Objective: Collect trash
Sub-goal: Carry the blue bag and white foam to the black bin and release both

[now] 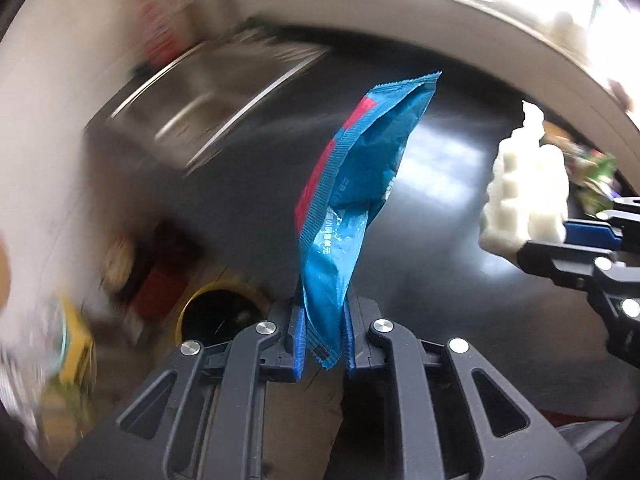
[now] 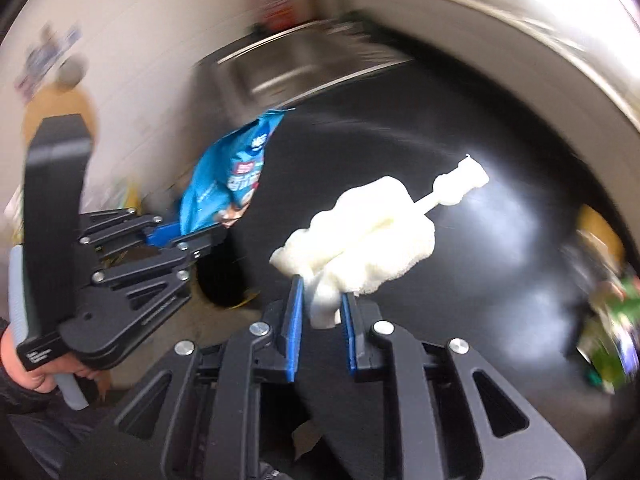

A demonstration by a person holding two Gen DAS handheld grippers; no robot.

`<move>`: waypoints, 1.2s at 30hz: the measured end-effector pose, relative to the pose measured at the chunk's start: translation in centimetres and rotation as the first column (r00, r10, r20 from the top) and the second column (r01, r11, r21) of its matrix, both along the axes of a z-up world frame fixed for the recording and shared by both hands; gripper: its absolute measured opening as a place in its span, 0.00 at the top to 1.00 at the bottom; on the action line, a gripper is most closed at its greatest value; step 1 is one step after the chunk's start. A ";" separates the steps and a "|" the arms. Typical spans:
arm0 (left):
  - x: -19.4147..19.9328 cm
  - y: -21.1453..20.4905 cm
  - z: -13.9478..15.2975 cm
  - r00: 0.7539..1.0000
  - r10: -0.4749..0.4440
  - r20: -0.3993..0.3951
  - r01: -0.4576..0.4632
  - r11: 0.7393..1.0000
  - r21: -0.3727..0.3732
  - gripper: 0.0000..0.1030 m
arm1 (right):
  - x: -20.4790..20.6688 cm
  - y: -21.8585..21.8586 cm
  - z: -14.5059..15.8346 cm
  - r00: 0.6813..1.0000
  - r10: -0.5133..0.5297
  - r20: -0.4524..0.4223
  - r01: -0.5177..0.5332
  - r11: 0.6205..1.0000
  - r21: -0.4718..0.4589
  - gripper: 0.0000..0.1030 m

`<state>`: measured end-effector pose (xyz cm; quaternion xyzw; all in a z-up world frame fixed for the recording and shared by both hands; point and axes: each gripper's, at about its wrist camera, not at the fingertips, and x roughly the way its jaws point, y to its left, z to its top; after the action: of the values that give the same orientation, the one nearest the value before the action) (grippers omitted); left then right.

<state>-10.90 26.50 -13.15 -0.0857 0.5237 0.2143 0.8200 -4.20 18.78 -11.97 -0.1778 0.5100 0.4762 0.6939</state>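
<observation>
Left hand-held gripper (image 1: 324, 344) clamps blue wrapper (image 1: 360, 184); right hand-held gripper (image 2: 320, 320) grips white foam piece (image 2: 360, 240). Both over dark desk (image 1: 440, 280); round bin hole (image 1: 220, 316) near-left. Drop pending; more litter far right.

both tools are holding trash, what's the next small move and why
Probably bring the left tool over the yellow-rimmed bin opening and let go there. It is shut on the blue wrapper, and the bin sits just below and to its left in its own view. The right tool, clamped on the white foam piece, looks farther off, so it would go second.
</observation>
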 end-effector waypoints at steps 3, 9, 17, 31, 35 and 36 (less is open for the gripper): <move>-4.3 3.9 -1.9 0.989 0.147 -0.034 -0.148 0.989 -0.030 0.86 | -3.1 5.6 -1.6 0.986 0.156 -0.055 -0.156 0.988 -0.007 0.83; -10.5 9.4 -6.2 0.942 0.322 -0.096 -0.327 0.944 -0.047 0.86 | -8.9 14.4 -5.4 0.921 0.366 -0.135 -0.373 0.927 -0.035 0.83; -15.5 15.0 -12.4 0.895 0.431 -0.110 -0.444 0.886 -0.137 0.86 | -12.8 22.6 -9.6 0.864 0.482 -0.145 -0.496 0.863 -0.093 0.83; -16.2 18.3 -14.6 0.893 0.443 -0.083 -0.451 0.881 -0.142 0.33 | -12.5 27.6 -11.1 0.860 0.493 -0.133 -0.509 0.850 -0.135 0.44; -16.1 17.7 -14.1 0.896 0.435 -0.094 -0.444 0.888 -0.120 0.31 | -12.0 26.4 -9.9 0.867 0.483 -0.119 -0.496 0.861 -0.113 0.43; -16.0 17.5 -13.7 0.896 0.434 -0.091 -0.443 0.889 -0.114 0.29 | -11.5 25.7 -9.3 0.874 0.471 -0.117 -0.482 0.870 -0.102 0.42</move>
<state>-26.90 43.98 -26.88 -0.2489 0.5294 0.3613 0.7261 -15.73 44.43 -21.28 -0.3209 0.5100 0.6063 0.5189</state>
